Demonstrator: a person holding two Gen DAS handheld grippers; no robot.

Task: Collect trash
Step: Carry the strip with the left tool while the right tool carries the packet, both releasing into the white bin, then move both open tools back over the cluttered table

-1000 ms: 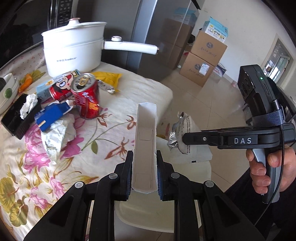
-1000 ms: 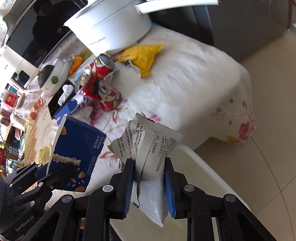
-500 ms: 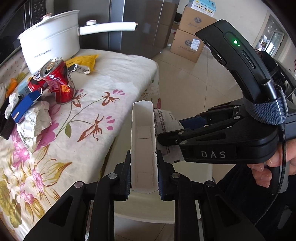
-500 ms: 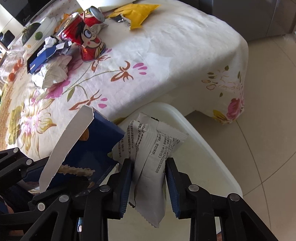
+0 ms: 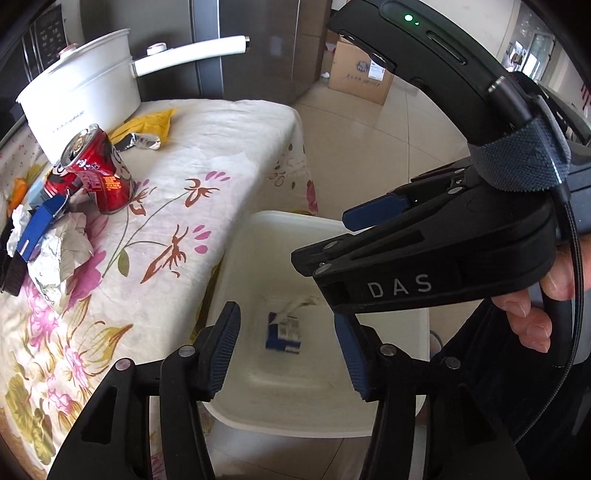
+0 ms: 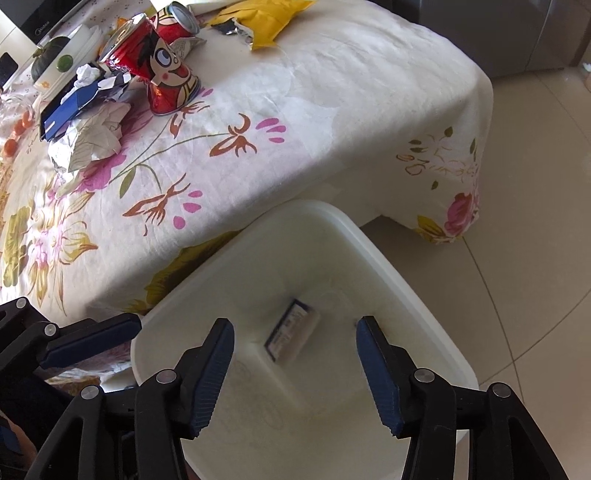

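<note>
Both grippers hang over a white bin [image 5: 236,266] beside the table. My left gripper [image 5: 286,354] is opening, with nothing between its pads. Below it, blurred inside the bin, are the blue-and-white box [image 5: 282,336] and the pale snack wrapper [image 5: 295,301]. My right gripper [image 6: 295,369] is also opening and holds nothing; the box [image 6: 291,336] shows in the bin [image 6: 332,214] under it. On the floral tablecloth lie red cans [image 5: 107,173] [image 6: 159,74], a yellow wrapper [image 5: 147,123] [image 6: 262,14], crumpled paper [image 5: 59,254] [image 6: 96,140] and a blue carton [image 5: 40,225].
A white pot [image 5: 81,99] with a long handle stands at the table's far end. Cardboard boxes [image 5: 362,74] sit on the tiled floor beyond. A hand [image 5: 535,314] grips the right tool close to my left fingers. Dishes and small oranges [image 6: 18,136] crowd the table's left side.
Both grippers were shut, the left on the box and the right on the wrapper. Both jaws have opened and the two pieces have dropped into the bin.
</note>
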